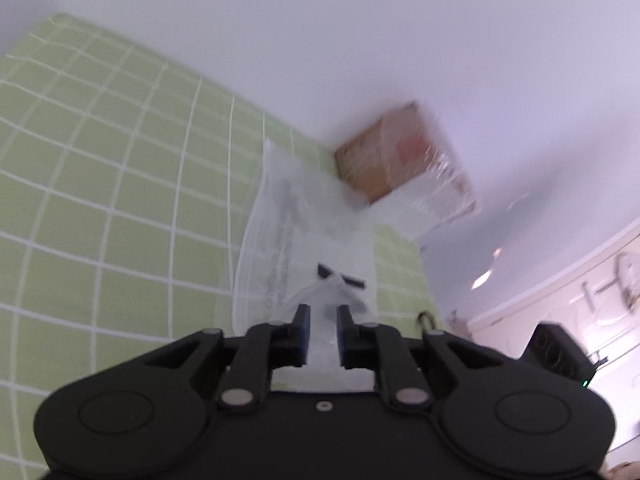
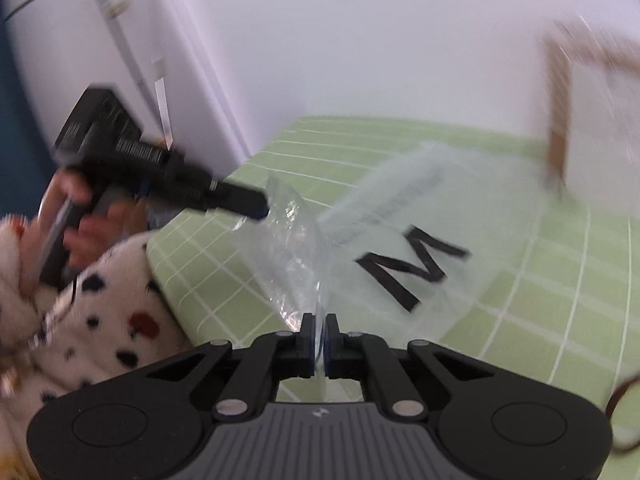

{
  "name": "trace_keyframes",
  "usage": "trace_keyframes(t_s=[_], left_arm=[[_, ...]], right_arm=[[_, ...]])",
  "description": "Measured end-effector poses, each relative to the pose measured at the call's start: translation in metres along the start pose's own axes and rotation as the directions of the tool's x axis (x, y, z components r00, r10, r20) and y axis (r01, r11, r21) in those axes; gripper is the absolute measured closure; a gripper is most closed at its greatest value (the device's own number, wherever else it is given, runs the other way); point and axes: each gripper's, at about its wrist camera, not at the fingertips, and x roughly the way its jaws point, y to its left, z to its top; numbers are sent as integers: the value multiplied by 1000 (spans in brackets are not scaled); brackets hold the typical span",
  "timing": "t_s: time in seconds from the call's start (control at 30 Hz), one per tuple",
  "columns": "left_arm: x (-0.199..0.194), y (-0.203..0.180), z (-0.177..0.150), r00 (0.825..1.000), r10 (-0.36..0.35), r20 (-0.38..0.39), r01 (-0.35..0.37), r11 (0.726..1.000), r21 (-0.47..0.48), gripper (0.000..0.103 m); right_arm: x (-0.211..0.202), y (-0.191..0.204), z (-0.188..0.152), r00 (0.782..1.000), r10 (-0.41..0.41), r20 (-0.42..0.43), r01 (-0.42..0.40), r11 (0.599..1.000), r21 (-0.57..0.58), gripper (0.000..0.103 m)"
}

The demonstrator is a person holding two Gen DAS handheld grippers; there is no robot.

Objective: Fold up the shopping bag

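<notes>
Checked green cloth (image 1: 120,208) covers the counter ahead of both sets of jaws. Spread on it lies the clear plastic shopping bag (image 2: 400,248), printed with a black M. Beyond the bag, a brown cardboard box (image 1: 400,156) stands against the white wall. The right gripper (image 2: 319,326) has its jaws clamped on the bag's near edge, lifting a crinkled fold. The left gripper (image 1: 323,314) has its jaws apart, with bag plastic lying between them, unpinched.
</notes>
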Motion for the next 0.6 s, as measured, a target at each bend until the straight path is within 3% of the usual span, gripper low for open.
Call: trace_keyframes(t_s=[0.07,0.17,0.27,0.4,0.5,0.6], left_arm=[[-11,2,-1,998,44,39,-44,999,5,78],[-22,14,1,996,58,65,-55,998,-43,77],[-21,21,0,996,80,49,-77,995,-62,77],[-14,23,-5,995,102,9,-102,993,-52,77],[-3,23,-12,993,112,-29,-114,992,-47,77],[2,24,-21,992,121,-45,-123,991,-54,77]], right_arm=[[-1,9,0,1000,6,9,-5,998,-69,96],[-1,11,0,999,34,19,-33,998,-48,89],[-6,15,-4,997,70,27,-69,997,-32,74],[-19,12,-6,992,98,77,-102,993,54,71],[-29,-3,-10,986,59,156,-94,970,223,67],[-31,-14,-19,983,-103,151,33,912,409,66]])
